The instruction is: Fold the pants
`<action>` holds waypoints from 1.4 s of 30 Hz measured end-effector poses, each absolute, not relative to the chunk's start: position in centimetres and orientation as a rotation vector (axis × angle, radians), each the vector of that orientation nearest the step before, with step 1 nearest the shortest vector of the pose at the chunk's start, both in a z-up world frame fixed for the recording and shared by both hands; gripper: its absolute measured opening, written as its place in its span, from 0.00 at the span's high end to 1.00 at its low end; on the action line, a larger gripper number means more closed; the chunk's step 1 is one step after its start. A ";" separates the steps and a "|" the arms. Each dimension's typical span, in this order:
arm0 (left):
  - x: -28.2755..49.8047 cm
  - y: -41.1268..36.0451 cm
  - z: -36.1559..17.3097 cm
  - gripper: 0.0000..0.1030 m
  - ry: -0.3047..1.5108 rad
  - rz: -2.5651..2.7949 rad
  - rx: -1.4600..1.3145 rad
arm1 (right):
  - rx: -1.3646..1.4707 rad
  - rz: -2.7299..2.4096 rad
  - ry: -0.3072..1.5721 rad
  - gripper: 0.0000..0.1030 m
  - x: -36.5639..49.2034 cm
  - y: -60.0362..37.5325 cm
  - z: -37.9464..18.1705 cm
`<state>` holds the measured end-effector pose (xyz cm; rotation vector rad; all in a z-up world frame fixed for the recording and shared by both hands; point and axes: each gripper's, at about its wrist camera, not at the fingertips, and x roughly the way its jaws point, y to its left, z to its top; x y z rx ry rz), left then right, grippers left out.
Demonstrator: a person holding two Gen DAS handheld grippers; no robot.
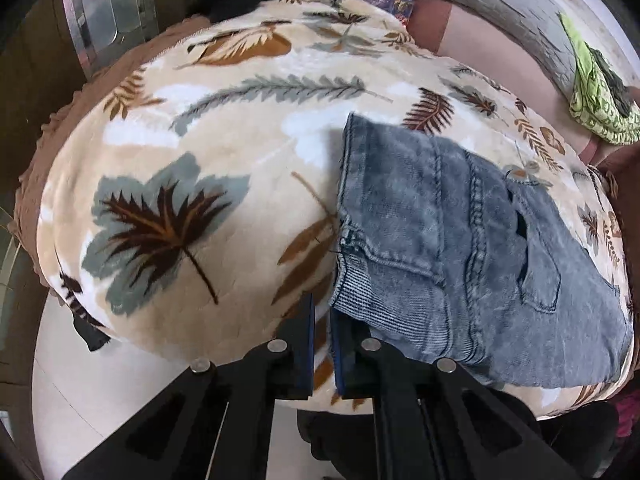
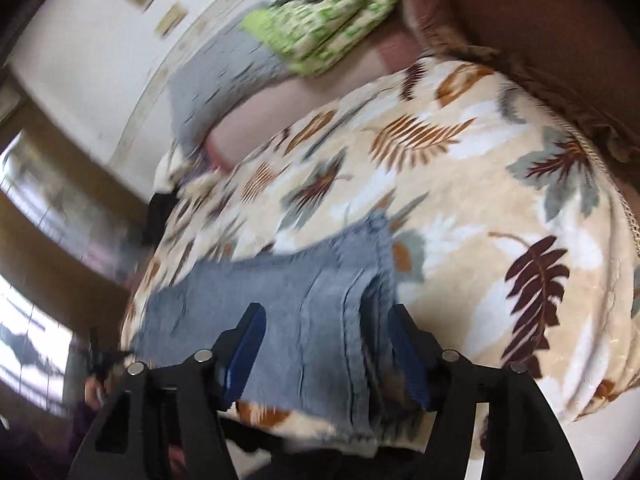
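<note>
1. The pants (image 1: 460, 248) are faded blue-grey denim with heavy stitched seams and a ribbed waistband.
2. They lie folded into a compact, roughly rectangular bundle.
3. They rest flat on the leaf-patterned blanket (image 1: 200, 160), near its front edge.

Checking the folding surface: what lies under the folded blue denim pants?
The folded blue denim pants lie on a cream leaf-print fleece blanket. The blanket beneath them is covered, unseen.

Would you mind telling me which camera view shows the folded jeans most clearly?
The left wrist view: the jeans lie sharp there, with seams, waistband and pocket readable on the leaf-print blanket. The right wrist view shows them motion-blurred, partly behind the tool.
</note>
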<state>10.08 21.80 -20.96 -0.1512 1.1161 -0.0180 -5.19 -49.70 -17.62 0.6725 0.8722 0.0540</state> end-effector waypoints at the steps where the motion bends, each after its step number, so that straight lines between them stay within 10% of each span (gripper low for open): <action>1: 10.0 21.7 -20.5 0.93 1.111 -0.016 -0.146 | 0.679 0.039 0.889 0.34 -4.4 -49.5 -18.0; 7: 9.4 23.2 -19.9 0.93 1.103 -0.001 -0.173 | 0.713 -0.062 1.072 0.38 0.6 -47.5 -22.1; 9: 9.1 24.3 -19.6 0.93 1.093 0.013 -0.201 | 0.664 -0.107 1.138 0.77 1.8 -46.5 -22.9; 13: 8.5 25.6 -18.2 0.93 1.053 0.038 -0.231 | 0.537 -0.136 1.057 0.82 3.1 -45.1 -19.5; 20: 9.5 21.4 -15.2 0.93 0.971 -0.056 -0.180 | 0.416 -0.149 0.777 0.82 4.4 -44.3 -14.0; 25: 10.5 16.1 -16.1 0.93 0.995 -0.155 -0.159 | 0.458 -0.217 0.934 0.82 5.9 -46.2 -19.7; 35: 12.0 9.6 -18.7 0.91 1.043 -0.218 -0.045 | 0.555 -0.212 0.948 0.42 0.9 -47.4 -18.4; 42: 13.2 11.5 -21.5 0.86 1.141 -0.119 -0.055 | 0.566 -0.165 0.978 0.42 -1.6 -47.3 -20.1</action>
